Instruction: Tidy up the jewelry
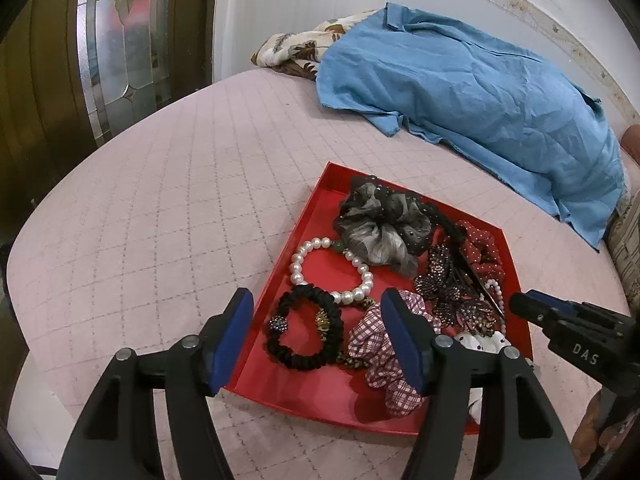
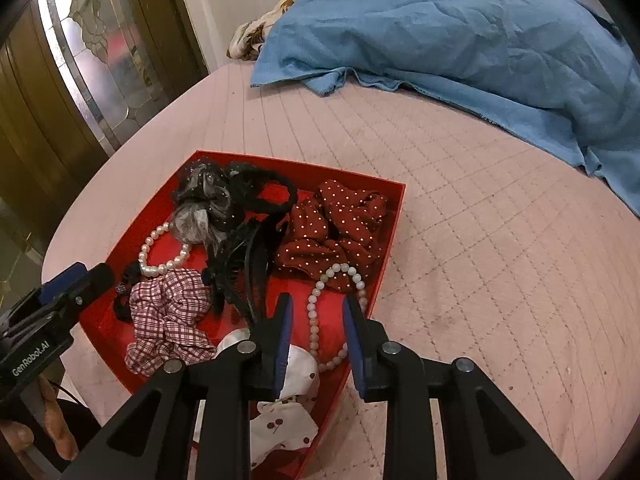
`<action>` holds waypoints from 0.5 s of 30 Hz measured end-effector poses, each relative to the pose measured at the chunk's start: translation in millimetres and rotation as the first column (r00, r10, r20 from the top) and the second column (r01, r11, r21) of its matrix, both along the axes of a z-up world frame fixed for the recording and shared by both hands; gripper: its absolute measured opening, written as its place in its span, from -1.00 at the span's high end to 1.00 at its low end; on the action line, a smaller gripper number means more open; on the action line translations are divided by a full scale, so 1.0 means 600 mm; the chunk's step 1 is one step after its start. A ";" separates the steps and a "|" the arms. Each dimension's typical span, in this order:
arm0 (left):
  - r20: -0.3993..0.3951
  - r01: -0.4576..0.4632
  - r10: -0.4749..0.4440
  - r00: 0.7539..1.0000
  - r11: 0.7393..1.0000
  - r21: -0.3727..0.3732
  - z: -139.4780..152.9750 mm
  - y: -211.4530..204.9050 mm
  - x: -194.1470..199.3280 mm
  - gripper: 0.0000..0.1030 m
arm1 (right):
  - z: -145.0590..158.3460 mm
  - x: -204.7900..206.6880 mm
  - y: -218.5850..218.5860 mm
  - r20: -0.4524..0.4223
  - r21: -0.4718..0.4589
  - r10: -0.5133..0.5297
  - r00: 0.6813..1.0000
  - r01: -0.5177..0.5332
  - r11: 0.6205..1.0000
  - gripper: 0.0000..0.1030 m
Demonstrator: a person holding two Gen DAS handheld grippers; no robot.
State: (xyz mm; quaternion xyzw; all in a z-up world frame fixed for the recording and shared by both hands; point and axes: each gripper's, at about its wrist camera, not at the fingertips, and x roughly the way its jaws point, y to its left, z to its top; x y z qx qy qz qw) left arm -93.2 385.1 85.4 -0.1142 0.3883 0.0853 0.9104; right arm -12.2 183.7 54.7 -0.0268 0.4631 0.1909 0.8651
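**Both grippers open over the red tray, nothing in hand**

The shallow red cardboard tray (image 1: 320, 196) lies on the pink quilted bed cover (image 1: 160, 200), and all the pieces are inside it. The left gripper (image 1: 318, 334) stands with its jaws wide apart and holds nothing; between them, lower down, lie the black fabric-wrapped bracelet with beaded charms (image 1: 304, 332) and, at 3 o'clock from it, the pink-and-white checked scrunchie (image 1: 376, 356). At 12 o'clock from the bracelet is the white pearl bracelet (image 1: 332, 268), and beyond that the grey and black sheer scrunchie (image 1: 384, 224). The right gripper (image 2: 318, 332) is open only a little and is empty too; the long strand of pale beads (image 2: 336, 312) lies in the tray just under its gap.

I judge that this is a moment between two picks: each gripper hangs free above a piece. The next move asks for a choice of one piece, then lowering the pads on both sides of it without catching a neighbour, because the things overlap.

The right wrist view shows what the left one hides: the dark red dotted scrunchie (image 2: 336, 228) in full, the black feather-like hair clip (image 2: 248, 264), the white cloth with small cherries (image 2: 284, 424) at 6 o'clock, and a hand (image 2: 40, 444) at 8 o'clock. The left view alone shows the cluster of brown beaded ornaments (image 1: 448, 288). A blue cloth (image 1: 480, 92) lies well apart at 1 o'clock.
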 end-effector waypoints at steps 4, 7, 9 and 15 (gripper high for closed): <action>0.004 -0.002 0.002 1.000 1.000 0.006 0.001 0.001 -0.005 -0.34 | 0.006 -0.005 -0.004 0.009 0.006 -0.006 1.000 0.006 1.000 0.35; 0.005 0.002 -0.003 1.000 1.000 0.012 0.002 -0.001 -0.007 -0.36 | 0.012 -0.014 -0.011 0.019 0.009 -0.015 1.000 0.015 1.000 0.21; 0.007 0.011 -0.011 1.000 1.000 0.018 0.003 -0.003 -0.008 -0.37 | 0.015 -0.019 -0.016 0.025 0.009 -0.020 0.999 0.020 1.000 0.15; 0.031 0.042 -0.044 0.999 0.998 0.052 0.008 -0.023 -0.016 -0.48 | 0.023 -0.045 -0.033 0.059 -0.002 -0.036 0.998 0.036 0.999 -0.02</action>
